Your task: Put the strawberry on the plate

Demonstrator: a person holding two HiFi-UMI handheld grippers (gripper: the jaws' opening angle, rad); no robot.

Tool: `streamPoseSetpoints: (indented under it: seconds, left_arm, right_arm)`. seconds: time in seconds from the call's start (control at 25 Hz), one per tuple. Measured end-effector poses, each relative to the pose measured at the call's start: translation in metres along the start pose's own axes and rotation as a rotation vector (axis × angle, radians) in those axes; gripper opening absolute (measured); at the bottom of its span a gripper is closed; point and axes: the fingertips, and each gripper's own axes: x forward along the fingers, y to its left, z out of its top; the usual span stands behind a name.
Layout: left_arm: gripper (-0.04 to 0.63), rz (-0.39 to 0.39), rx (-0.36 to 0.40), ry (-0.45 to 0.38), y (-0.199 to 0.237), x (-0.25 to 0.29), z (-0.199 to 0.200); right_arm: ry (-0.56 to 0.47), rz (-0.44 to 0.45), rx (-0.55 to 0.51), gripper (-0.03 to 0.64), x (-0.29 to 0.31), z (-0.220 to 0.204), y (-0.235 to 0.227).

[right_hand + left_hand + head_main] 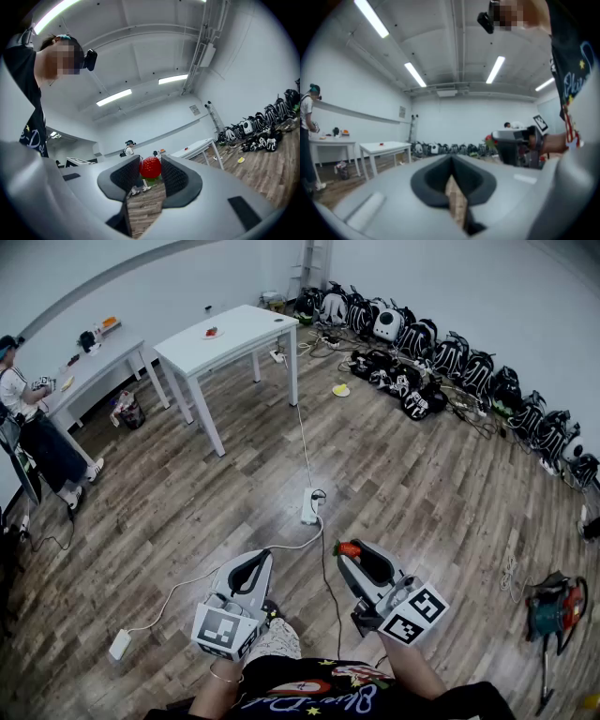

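A red strawberry (151,167) with green leaves sits pinched between the tips of my right gripper (150,169); in the head view the strawberry (349,548) shows at that gripper's (350,550) front end, low over the wooden floor. My left gripper (262,557) is held beside it, jaws together and empty; the left gripper view shows the same gripper (451,165) shut. A small plate (212,333) with something red on it lies on the white table (246,334) far across the room.
A second white table (101,360) stands at far left with a person (33,427) beside it. A power strip (309,505) and cables cross the floor. Several black backpacks (441,362) line the right wall. A tool (553,610) lies at right.
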Motion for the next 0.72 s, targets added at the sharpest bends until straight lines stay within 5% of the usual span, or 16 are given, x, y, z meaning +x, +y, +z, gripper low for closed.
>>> streamPoseSetpoints:
  seconds: [0.44,0.72]
  left_arm:
    - [0.000,0.069,-0.070,-0.020,0.237,0.043,-0.006]
    - [0.000,0.129,-0.087,0.033,0.348,0.147,-0.030]
  right_arm:
    - [0.068,0.088,0.078,0.150,0.265,-0.021,-0.037]
    - [0.103,0.068,0.075,0.150,0.379,-0.025,-0.157]
